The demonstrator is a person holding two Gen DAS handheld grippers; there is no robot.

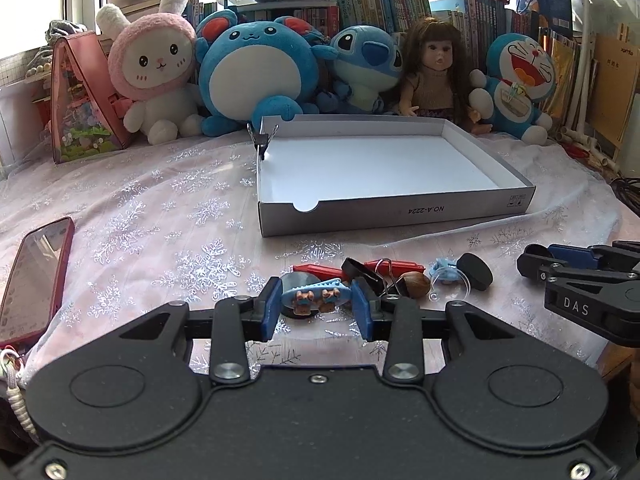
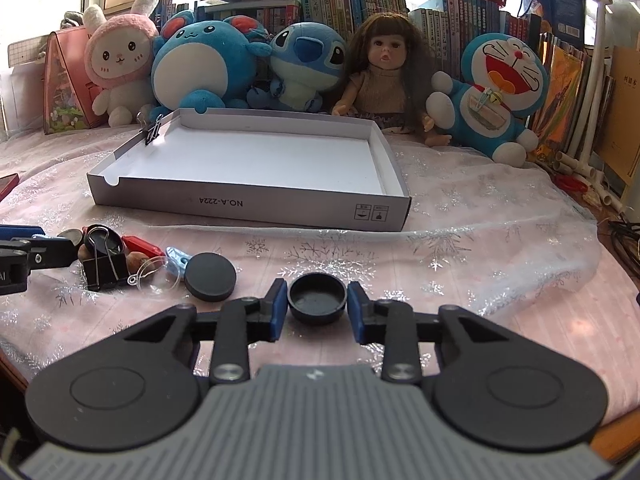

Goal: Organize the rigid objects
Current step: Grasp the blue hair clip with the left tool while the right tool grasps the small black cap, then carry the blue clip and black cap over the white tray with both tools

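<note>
Squarely between the right jaws sits black cap.

Pink snowflake-patterned tablecloth, white-lined grey box, black cap, blue hair clip

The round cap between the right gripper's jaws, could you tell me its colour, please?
Black; the round cap shows best in the right wrist view.

The near wall of the grey box carries "NO.A-2224" printed upside down, with two small handling symbols at its right end. White letters "DAS" stand on the black right gripper. Book spines on the far shelf are too small to read.
</note>
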